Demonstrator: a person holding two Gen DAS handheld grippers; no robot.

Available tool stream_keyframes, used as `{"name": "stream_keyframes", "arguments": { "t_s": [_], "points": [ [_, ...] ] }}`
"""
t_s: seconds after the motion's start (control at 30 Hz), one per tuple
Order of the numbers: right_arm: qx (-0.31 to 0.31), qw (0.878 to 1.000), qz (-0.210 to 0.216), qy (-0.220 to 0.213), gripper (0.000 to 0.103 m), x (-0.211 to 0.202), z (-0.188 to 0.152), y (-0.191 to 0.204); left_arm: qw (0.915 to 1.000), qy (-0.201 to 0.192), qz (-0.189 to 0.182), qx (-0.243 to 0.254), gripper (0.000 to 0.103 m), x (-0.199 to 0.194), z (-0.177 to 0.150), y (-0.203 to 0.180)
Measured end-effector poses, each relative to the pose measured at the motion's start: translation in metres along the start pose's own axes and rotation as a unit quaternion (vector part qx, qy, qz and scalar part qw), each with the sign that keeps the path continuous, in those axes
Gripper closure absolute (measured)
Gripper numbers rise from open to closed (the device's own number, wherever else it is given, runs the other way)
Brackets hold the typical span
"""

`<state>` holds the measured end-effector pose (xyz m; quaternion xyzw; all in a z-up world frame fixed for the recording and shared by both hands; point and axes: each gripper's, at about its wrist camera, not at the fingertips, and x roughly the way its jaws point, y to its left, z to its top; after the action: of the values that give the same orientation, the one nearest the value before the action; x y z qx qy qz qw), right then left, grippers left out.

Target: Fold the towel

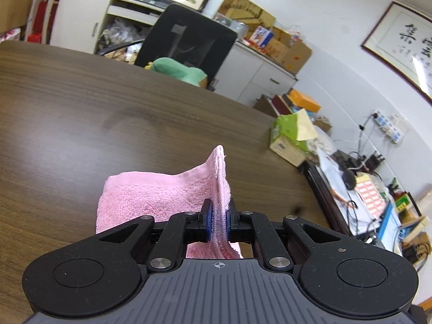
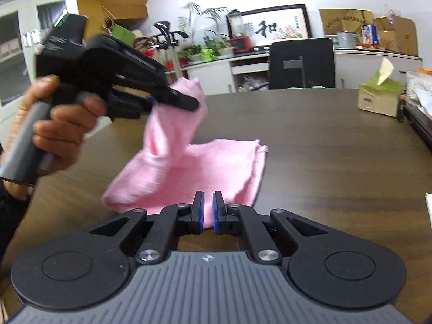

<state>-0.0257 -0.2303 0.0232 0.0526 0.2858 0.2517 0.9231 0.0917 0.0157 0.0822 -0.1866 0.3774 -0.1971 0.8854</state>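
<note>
The pink towel (image 1: 151,197) lies on the dark wooden table (image 1: 81,108). My left gripper (image 1: 219,210) is shut on one edge of it, and a strip of cloth stands up between the blue pads. In the right wrist view this left gripper (image 2: 189,102), held by a hand (image 2: 62,124), holds a corner of the towel (image 2: 194,167) above the table, so the cloth hangs from it in a peak. The rest lies flat in a doubled layer. My right gripper (image 2: 208,205) sits low at the towel's near corner, with its jaws nearly together and pink cloth between the pads.
A tissue box (image 2: 379,94) in a green wrapper stands near the table's far right edge. A black office chair (image 2: 302,62) is behind the table, with a green plush (image 1: 175,68) on it. A cluttered side desk (image 1: 364,189) lies to the right. Bare table (image 2: 324,148) spreads right of the towel.
</note>
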Motion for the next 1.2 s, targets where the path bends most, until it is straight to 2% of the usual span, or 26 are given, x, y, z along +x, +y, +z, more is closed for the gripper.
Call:
{"name": "stream_keyframes", "arguments": {
  "t_s": [0.2, 0.4, 0.47, 0.53, 0.57, 0.6, 0.63, 0.83, 0.93, 1.0, 1.1, 1.2],
  "points": [
    [-0.007, 0.999, 0.002, 0.041, 0.093, 0.016, -0.003, 0.001, 0.9995, 0.023, -0.012, 0.014, 0.093, 0.022, 0.004, -0.021],
    [-0.001, 0.999, 0.009, 0.049, 0.094, 0.019, -0.004, 0.001, 0.9961, 0.075, 0.006, 0.047, 0.091, 0.061, -0.002, -0.038],
    [-0.001, 0.999, 0.009, 0.050, 0.094, 0.018, -0.005, 0.001, 0.9938, 0.090, 0.011, 0.063, 0.084, 0.071, -0.005, -0.042],
    [-0.003, 0.999, 0.007, 0.051, 0.094, 0.017, -0.007, 0.003, 0.9920, 0.095, 0.024, 0.079, 0.065, 0.076, -0.008, -0.043],
    [-0.005, 0.999, 0.006, 0.052, 0.093, 0.017, -0.007, 0.004, 0.9914, 0.095, 0.027, 0.085, 0.059, 0.076, -0.010, -0.044],
    [-0.006, 0.999, 0.006, 0.052, 0.093, 0.016, -0.007, 0.005, 0.9915, 0.089, 0.031, 0.089, 0.042, 0.075, -0.011, -0.045],
    [-0.007, 0.999, 0.007, 0.053, 0.092, 0.016, -0.007, 0.005, 0.9920, 0.079, 0.036, 0.092, 0.031, 0.072, -0.011, -0.045],
    [-0.003, 0.999, 0.008, 0.054, 0.092, 0.011, -0.009, 0.007, 0.9953, 0.006, 0.043, 0.086, 0.031, 0.036, -0.008, -0.038],
    [0.002, 0.998, 0.012, 0.055, 0.092, 0.010, -0.007, 0.005, 0.9954, -0.006, 0.055, 0.079, 0.031, 0.021, -0.014, -0.025],
    [0.002, 0.998, 0.016, 0.055, 0.088, 0.007, -0.008, 0.006, 0.9960, -0.013, 0.061, 0.063, 0.032, 0.008, -0.020, -0.010],
    [0.003, 0.998, 0.030, 0.054, 0.079, 0.006, -0.007, 0.004, 0.9974, -0.043, 0.049, 0.031, 0.032, -0.021, -0.035, 0.024],
    [0.032, 0.996, 0.062, 0.054, 0.071, 0.006, -0.004, -0.008, 0.9974, -0.053, 0.044, 0.023, 0.032, -0.035, -0.042, 0.043]
  ]
}}
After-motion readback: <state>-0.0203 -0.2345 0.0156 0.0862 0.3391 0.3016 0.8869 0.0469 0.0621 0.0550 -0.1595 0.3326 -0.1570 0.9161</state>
